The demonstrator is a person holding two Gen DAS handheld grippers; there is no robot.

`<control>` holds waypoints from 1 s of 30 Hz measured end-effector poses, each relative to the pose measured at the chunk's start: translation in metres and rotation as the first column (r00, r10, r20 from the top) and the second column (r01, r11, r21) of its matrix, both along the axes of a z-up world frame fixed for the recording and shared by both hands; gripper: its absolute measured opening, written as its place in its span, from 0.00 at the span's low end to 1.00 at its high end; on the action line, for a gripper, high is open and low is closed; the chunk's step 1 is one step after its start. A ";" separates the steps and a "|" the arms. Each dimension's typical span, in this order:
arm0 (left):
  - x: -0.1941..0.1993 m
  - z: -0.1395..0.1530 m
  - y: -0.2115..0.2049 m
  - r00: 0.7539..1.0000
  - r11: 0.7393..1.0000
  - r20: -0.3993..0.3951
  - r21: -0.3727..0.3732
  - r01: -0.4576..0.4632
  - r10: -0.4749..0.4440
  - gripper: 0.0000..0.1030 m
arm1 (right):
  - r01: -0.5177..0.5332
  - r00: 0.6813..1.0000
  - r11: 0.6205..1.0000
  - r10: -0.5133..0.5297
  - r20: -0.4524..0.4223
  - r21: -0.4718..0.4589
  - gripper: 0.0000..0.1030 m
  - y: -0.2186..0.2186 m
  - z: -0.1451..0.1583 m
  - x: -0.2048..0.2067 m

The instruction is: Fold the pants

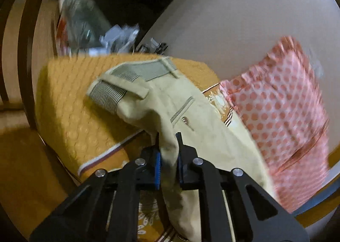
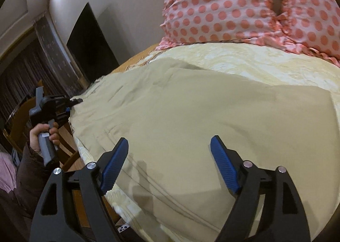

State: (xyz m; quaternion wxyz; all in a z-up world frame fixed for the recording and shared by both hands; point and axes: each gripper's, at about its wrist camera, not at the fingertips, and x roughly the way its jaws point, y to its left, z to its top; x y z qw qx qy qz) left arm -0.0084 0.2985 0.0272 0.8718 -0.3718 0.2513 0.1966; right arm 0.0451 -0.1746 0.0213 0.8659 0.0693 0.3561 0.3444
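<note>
Beige pants lie on the bed, waistband with striped lining toward the far left in the left wrist view. My left gripper is shut on a fold of the pants fabric and lifts it. In the right wrist view the pants spread wide across the bed, and my left gripper grips their far left edge. My right gripper is open and empty, hovering just above the pants, with blue pads spread wide.
A pink polka-dot pillow lies at the head of the bed, also shown in the left wrist view. An orange textured cushion lies under the waistband. A cream bedspread covers the bed. A wooden bed frame edge runs at left.
</note>
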 end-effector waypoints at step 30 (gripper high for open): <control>0.009 0.053 -0.327 0.424 0.354 -0.098 0.402 0.844 -0.900 0.62 | 0.400 0.901 0.870 -0.316 -0.296 0.288 0.77 -0.180 -0.020 0.052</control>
